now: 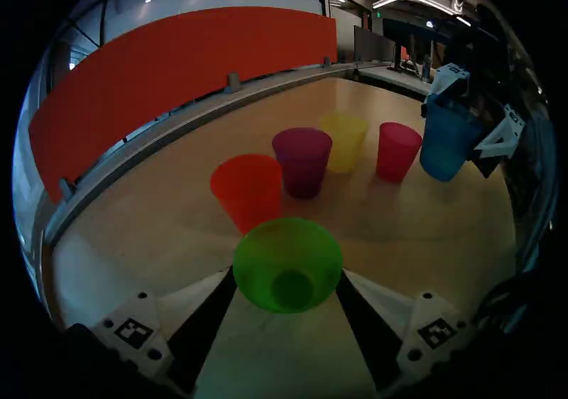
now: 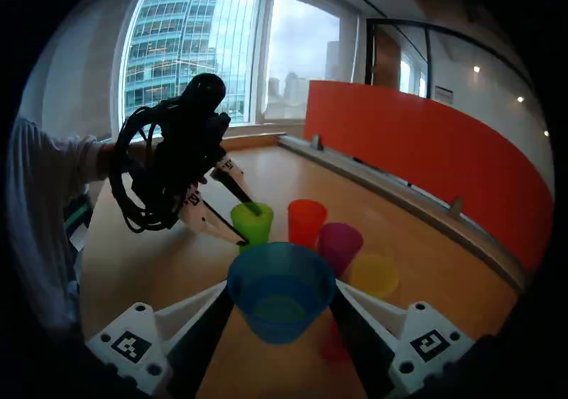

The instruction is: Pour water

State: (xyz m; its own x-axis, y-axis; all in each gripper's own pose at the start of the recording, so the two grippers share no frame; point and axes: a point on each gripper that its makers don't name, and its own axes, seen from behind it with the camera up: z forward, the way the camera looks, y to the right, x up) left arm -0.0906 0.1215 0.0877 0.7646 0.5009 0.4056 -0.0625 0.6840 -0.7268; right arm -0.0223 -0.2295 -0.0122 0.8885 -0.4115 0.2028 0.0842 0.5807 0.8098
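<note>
Six plastic cups are in play on the wooden table [image 1: 426, 257]. Four stand in a loose row: an orange cup [image 1: 247, 189], a purple cup [image 1: 302, 161], a yellow cup [image 1: 344, 140] and a pink cup [image 1: 396, 150]. The left gripper [image 1: 287, 285] has its fingers closed against the sides of a green cup [image 1: 287, 257], upright and just beside the orange one. The right gripper [image 2: 280, 307] clamps a blue cup [image 2: 280, 292] the same way. From the left gripper view that blue cup looks tilted and off the table, near the pink cup and well apart from the green. From where I stand I cannot tell whether either held cup has water in it.

I'd judge the pour itself is not yet begun. To do it well, the blue rim should come right over the green mouth before any further tipping, then tilt slowly with the green cup held level. The standing cups crowd the path, so the blue cup should travel above them.
</note>
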